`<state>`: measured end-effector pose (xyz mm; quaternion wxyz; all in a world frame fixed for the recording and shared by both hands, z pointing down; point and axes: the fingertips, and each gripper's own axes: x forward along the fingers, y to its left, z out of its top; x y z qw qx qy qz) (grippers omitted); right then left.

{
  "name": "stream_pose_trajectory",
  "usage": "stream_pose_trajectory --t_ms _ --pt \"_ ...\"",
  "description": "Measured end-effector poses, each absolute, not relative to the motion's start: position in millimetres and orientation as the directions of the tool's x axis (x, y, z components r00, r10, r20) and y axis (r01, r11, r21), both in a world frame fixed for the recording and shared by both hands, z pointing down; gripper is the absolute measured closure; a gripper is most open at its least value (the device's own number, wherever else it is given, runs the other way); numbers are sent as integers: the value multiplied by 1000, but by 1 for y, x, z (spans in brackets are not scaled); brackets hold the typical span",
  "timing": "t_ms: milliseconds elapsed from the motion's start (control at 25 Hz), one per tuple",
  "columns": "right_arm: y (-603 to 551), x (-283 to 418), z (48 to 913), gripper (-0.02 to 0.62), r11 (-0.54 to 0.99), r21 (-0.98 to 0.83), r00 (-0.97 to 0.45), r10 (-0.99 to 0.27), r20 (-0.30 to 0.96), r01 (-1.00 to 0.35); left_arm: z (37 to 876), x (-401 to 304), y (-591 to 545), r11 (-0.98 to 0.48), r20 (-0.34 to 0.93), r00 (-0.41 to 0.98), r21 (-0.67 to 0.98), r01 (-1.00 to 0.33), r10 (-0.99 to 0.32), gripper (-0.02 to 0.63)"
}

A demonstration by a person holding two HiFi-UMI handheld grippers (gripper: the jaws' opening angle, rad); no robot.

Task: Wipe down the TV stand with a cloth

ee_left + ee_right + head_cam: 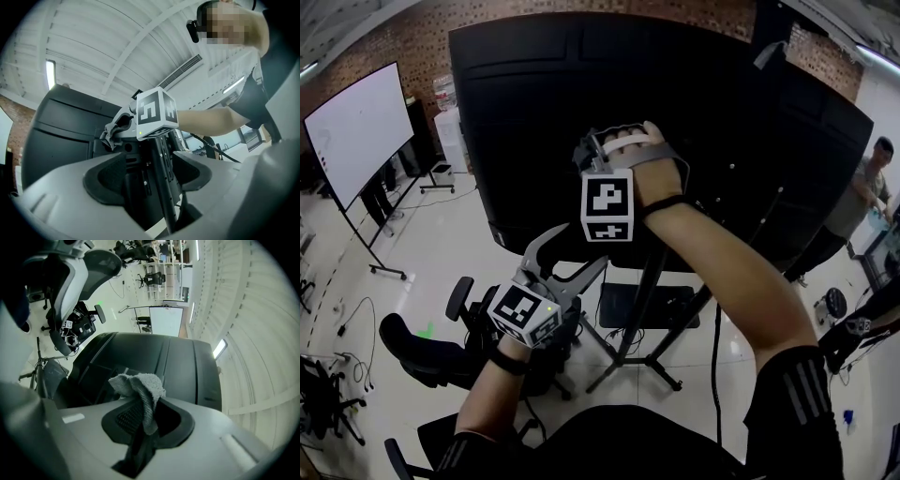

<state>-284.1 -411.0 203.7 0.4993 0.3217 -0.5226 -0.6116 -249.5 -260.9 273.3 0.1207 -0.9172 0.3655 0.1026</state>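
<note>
A big black TV [675,103] shows its back on a black stand with a column [652,281] and splayed legs [652,364]. My right gripper [607,142] is raised against the TV's back. In the right gripper view the right gripper [144,417] is shut on a grey cloth [140,386] bunched at its tips, close to the TV's back panel [159,357]. My left gripper [572,251] sits lower, jaws apart, pointing up toward the right one. In the left gripper view the left gripper [150,174] stands open, empty, with the stand column [161,183] between its jaws and the cloth [108,135] above.
A whiteboard on a wheeled frame [356,131] stands at the left. Below the left gripper is a black office chair [431,352]. At the right edge a person [860,199] bends over. Cables [356,323] trail over the pale floor.
</note>
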Motion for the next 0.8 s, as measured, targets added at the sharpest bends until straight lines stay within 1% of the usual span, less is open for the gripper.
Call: stream_pose_trajectory --t_ms 240,400,560,640,800 --pt "-408 -316 206 540 22 970 -367 -923 113 242 278 -267 -265 -684 -272 693 -143 -715 -668 273" --pt "-398 -309 216 540 57 974 -386 -912 140 220 279 -270 -268 -682 -265 690 -139 -718 -673 273" --pt "-389 -276 236 540 88 951 -329 -925 189 298 280 -261 -273 -700 -270 707 -139 -700 -654 273" --pt "-384 -258 242 540 105 944 -298 -933 203 314 283 -253 -274 -714 -272 720 -139 -686 -639 273" --pt "-384 -218 249 540 121 925 -199 -959 203 360 289 -228 -276 -753 -256 758 -136 -643 -600 273"
